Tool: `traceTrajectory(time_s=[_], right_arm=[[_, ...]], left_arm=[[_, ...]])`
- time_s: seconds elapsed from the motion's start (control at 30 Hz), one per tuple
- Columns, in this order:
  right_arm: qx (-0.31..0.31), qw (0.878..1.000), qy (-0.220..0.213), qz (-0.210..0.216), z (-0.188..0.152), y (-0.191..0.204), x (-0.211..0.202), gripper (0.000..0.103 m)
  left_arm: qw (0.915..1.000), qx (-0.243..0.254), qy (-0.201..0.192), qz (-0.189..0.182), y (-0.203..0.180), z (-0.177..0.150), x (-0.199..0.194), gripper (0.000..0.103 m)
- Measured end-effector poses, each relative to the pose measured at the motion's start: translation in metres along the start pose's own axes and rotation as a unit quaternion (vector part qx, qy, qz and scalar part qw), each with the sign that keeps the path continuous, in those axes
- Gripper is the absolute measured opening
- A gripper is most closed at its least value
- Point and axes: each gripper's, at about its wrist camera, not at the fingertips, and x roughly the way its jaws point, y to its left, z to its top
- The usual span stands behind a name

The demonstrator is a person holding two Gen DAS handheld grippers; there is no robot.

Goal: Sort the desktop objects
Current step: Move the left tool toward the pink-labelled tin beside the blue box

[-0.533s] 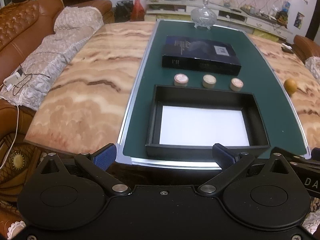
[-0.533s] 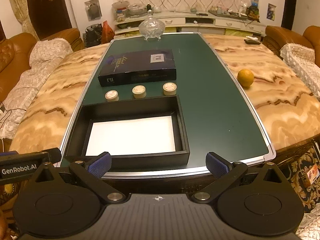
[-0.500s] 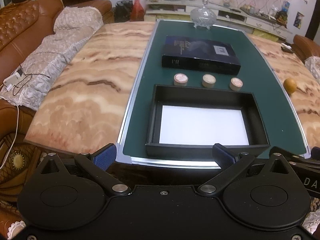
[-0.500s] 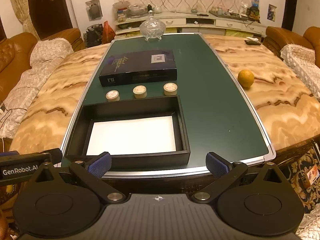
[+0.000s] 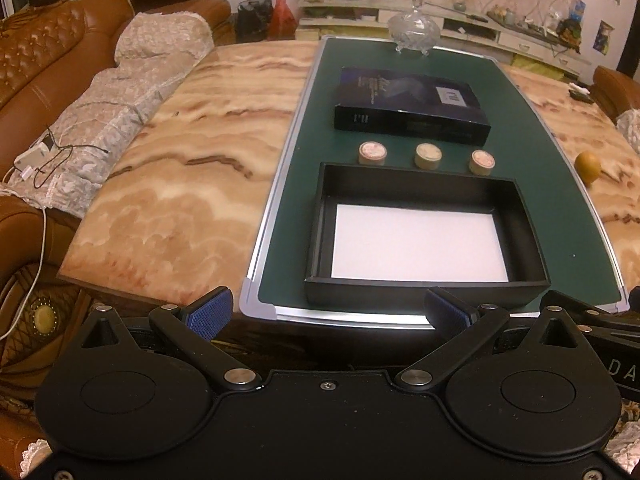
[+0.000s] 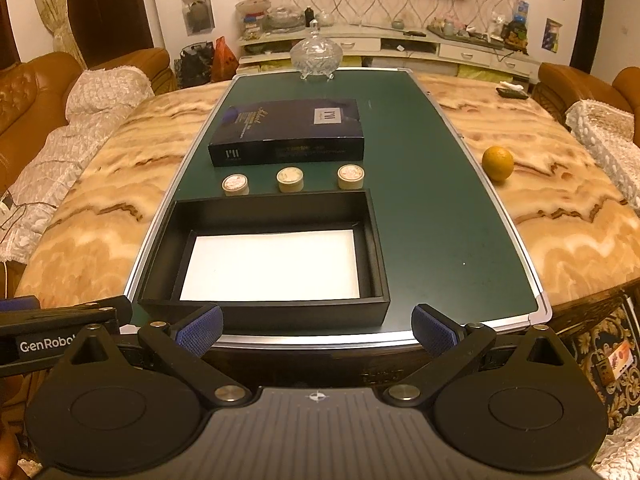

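An open black box with a white floor sits near the front edge of a green mat; it also shows in the right wrist view. Behind it stand three small round tins in a row. A dark closed box lies behind them. My left gripper is open and empty, before the table's front edge. My right gripper is open and empty, at the same edge to the right.
A glass lidded bowl stands at the mat's far end. An orange lies on the marble table right of the mat. Brown sofas with lace covers flank the table.
Both views have shifted very slightly; the scene sits a touch lower and to the right in the right wrist view. Nothing on the table has moved.
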Motion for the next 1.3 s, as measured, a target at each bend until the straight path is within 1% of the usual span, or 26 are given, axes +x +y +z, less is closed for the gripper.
traceTrajectory(time_s=[0.57, 0.73, 0.93, 1.3], right_arm=[[-0.003, 1.0, 0.013, 0.0, 0.006, 0.003, 0.017, 0.103], [-0.002, 1.0, 0.02, 0.0, 0.008, 0.003, 0.025, 0.103], [-0.009, 1.0, 0.025, 0.0, 0.011, 0.006, 0.034, 0.103], [-0.01, 0.999, 0.036, -0.002, 0.02, 0.007, 0.057, 0.103]], left_arm=[[0.9999, 0.001, 0.007, 0.008, 0.001, 0.006, 0.013, 0.103], [0.9998, -0.005, 0.017, 0.004, 0.003, 0.008, 0.021, 0.103], [0.9995, 0.005, 0.025, 0.017, 0.001, 0.011, 0.031, 0.103], [0.9992, 0.003, 0.038, 0.015, 0.001, 0.022, 0.054, 0.103]])
